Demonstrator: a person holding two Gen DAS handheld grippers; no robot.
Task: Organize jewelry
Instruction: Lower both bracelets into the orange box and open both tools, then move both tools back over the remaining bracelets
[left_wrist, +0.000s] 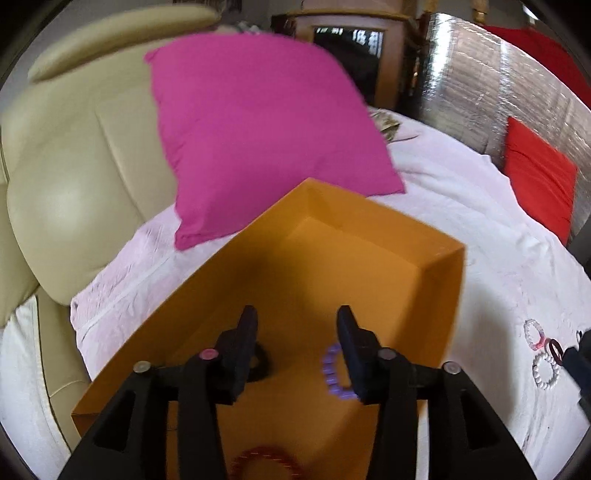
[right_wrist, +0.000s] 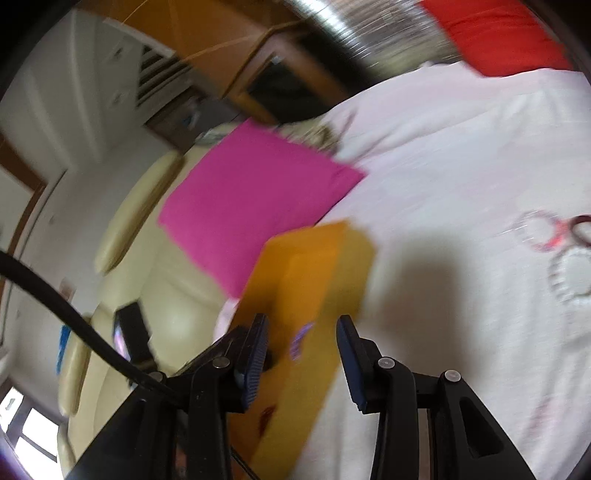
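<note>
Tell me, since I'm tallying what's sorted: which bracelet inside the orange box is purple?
The purple beaded bracelet, beside the left gripper's right finger; the others in the orange box are black and red.

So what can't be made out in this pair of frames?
- Black ring in the orange box: left wrist view, mostly behind a finger of the left gripper.
- Red bracelet: cut off by the bottom edge.
- Purple bracelet: right wrist view, motion-blurred.
- Bracelets on the sheet: blurred, count unclear.
</note>
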